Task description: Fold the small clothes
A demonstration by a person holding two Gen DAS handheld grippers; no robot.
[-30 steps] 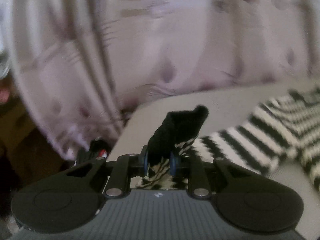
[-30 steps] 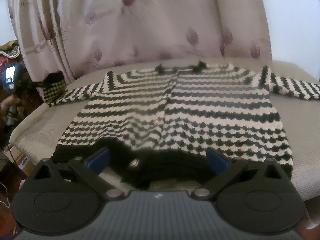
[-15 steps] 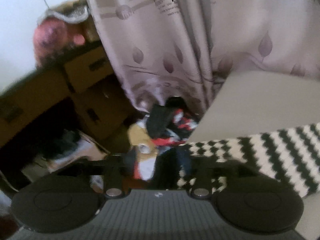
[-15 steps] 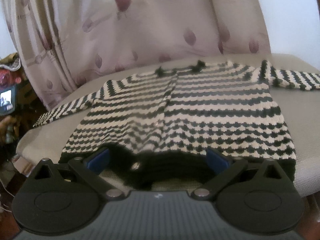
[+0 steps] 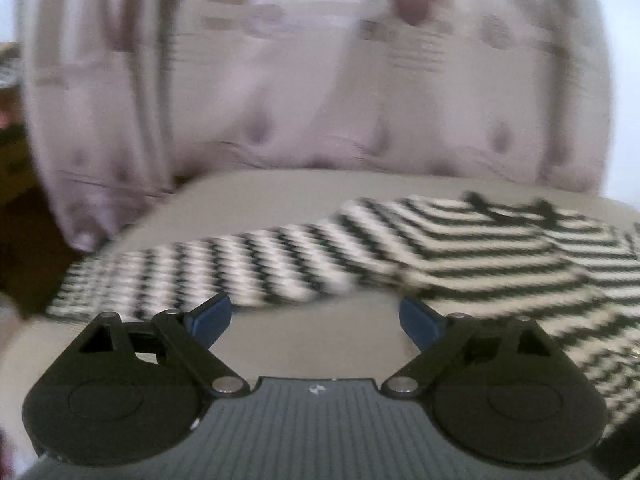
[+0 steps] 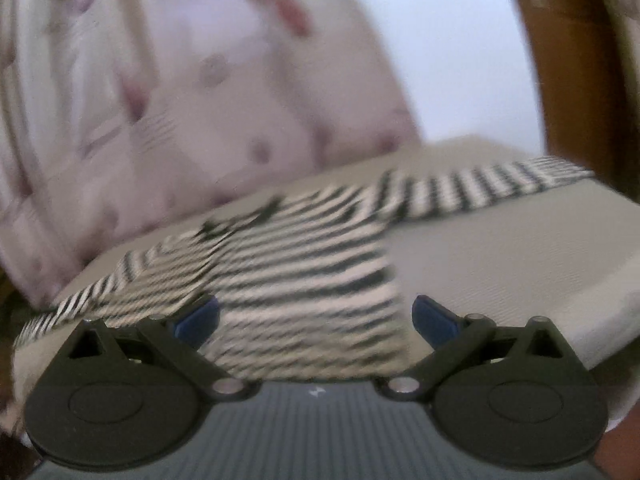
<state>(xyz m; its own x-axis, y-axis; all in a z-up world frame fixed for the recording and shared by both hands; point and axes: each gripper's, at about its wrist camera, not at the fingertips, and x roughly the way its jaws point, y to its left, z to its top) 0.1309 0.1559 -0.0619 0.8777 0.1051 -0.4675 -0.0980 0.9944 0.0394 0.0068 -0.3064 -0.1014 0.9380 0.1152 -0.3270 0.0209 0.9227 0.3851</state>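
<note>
Blur smears the striped sweater (image 5: 460,248) on the bed (image 5: 304,344); left claw (image 5: 316,316), just opened, and right claw (image 6: 316,318) gape empty.

The black-and-white striped knit cardigan (image 5: 492,252) lies flat on the grey mattress (image 5: 304,344) — sleeves spread out toward its left and right edges. Neckline faces the far edge — black trim there.

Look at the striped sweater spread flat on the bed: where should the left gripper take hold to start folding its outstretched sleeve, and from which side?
Probably the cuff end of the sleeve. It lies straight and flat, pointing away from the sweater body toward the bed's edge. The left gripper, jaws open and holding nothing, could come in from that outer end, pinch the thin edge, then carry it across the body.
</note>
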